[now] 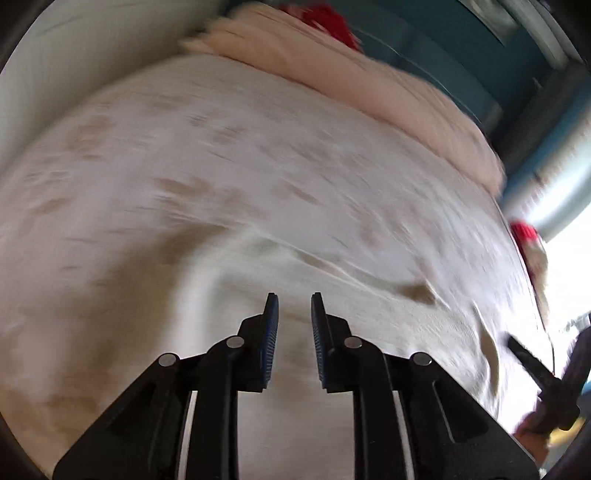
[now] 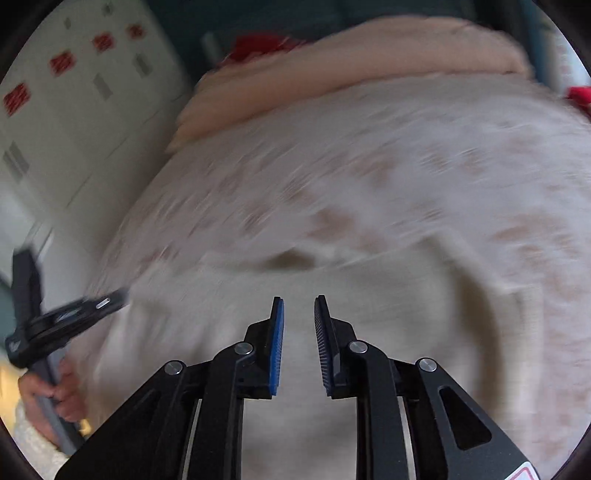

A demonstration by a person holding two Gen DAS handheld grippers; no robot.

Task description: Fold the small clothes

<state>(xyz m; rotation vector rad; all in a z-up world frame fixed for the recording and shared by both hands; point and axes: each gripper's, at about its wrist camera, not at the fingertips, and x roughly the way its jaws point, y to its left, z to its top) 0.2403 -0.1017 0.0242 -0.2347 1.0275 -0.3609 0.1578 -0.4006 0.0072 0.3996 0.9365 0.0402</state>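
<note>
Left wrist view: the left gripper (image 1: 294, 299) hangs over a white garment (image 1: 258, 192) with a faint brownish print, its blue-padded fingers (image 1: 271, 332) parted with only cloth visible in the gap, nothing held. The garment is spread across most of the field, with creases running just ahead of the fingertips. A folded peach cloth (image 1: 351, 85) lies along the garment's far edge, and a red item (image 1: 325, 18) shows behind it. At the lower right the right gripper (image 1: 532, 369) appears by the garment's edge.

Right wrist view: the right gripper (image 2: 299, 301) is likewise parted and empty above the same white garment (image 2: 369, 184), near a dark fold (image 2: 291, 258). The peach cloth (image 2: 332, 70) borders the far side. At the left, the left gripper (image 2: 107, 301) reaches the garment's edge, held by a hand (image 2: 55, 391). Motion blur is heavy, so the print's pattern cannot be made out.
</note>
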